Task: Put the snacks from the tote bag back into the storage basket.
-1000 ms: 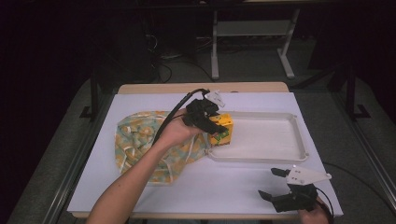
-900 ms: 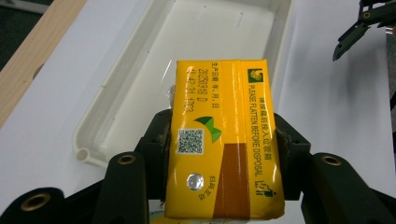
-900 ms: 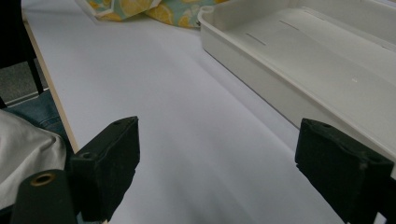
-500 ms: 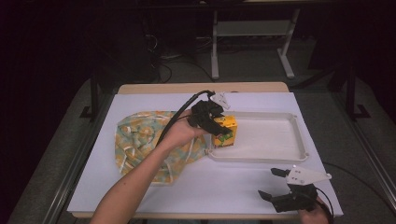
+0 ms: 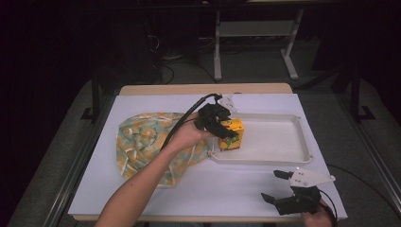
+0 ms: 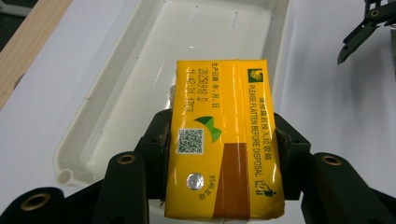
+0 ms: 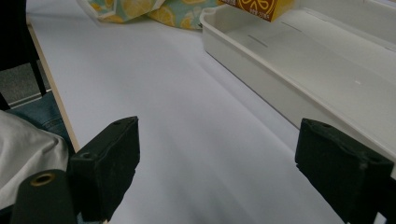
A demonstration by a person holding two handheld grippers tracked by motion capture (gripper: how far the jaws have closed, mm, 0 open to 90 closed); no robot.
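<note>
A yellow drink carton (image 6: 224, 140) with a brown stripe is clamped between the jaws of my left gripper (image 5: 226, 128), which is shut on it. The carton (image 5: 231, 135) hangs over the left end of the white tray (image 5: 283, 156). Whether it touches the tray floor I cannot tell. In the left gripper view the tray (image 6: 116, 93) stretches away beyond the carton. My right gripper (image 5: 279, 187) rests near the table's front right corner, jaws wide open with nothing between them. The right gripper view has the carton's lower edge (image 7: 259, 7) at the top, over the tray (image 7: 261, 79).
A yellow-green patterned cloth bag (image 5: 146, 142) lies flat on the white table cover (image 5: 227, 194), left of the tray and under the left forearm. The bag (image 7: 154, 9) also lies at the top of the right gripper view. A dark floor with a white stand (image 5: 255, 33) lies beyond the table.
My left gripper has carried the carton rightward from above the bag to over the tray's left end. The right gripper has stayed put.
</note>
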